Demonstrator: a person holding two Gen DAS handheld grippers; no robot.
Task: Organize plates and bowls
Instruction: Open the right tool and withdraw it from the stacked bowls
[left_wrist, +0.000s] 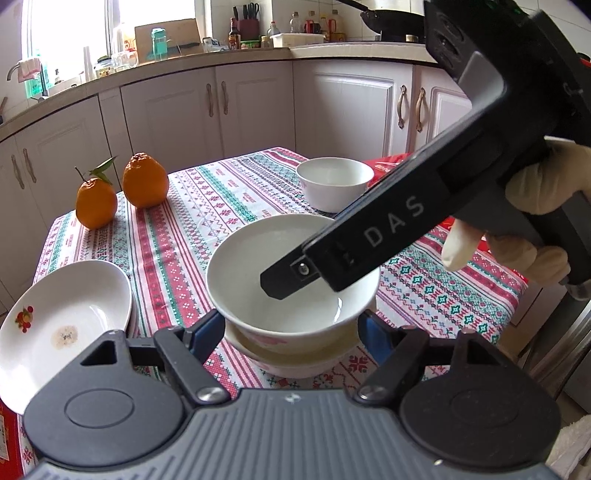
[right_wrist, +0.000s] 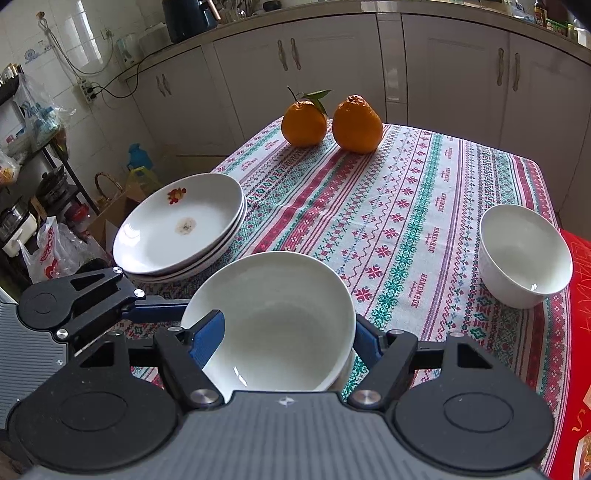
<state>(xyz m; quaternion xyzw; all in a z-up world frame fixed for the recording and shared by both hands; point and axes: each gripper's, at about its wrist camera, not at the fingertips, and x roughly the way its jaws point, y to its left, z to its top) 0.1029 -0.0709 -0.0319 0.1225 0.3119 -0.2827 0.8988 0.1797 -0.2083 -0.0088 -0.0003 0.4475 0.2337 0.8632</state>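
"DAS" readable in white on right gripper (left_wrist: 295, 275) arm, entering from upper right of left wrist view; "HANDMADE" repeated along tablecloth (right_wrist: 406, 206) stripes; red packaging (right_wrist: 580, 332) at right edge with print too distorted to read.

Counts: 3 bowls, 2 oranges, plate stack of what looks like 3.

Top bowl (left_wrist: 291, 273) centre frame, nested in lower bowl (left_wrist: 291, 360) with pink pattern; small white bowl (right_wrist: 524, 254) alone at right, near red packaging; plate stack (right_wrist: 181, 229) at left table edge, top plate with fruit decal and brown stain; oranges (right_wrist: 332, 122) side by side, top centre, left one with leaves.

Left gripper (left_wrist: 291, 332) spread wide, blue pads either side of stacked bowls, contact unclear; right gripper straddling top bowl rim, one finger (right_wrist: 207, 338) inside, other outside; jaws wide, not clamped on rim. Gloved hand (left_wrist: 532, 221) on right gripper handle.
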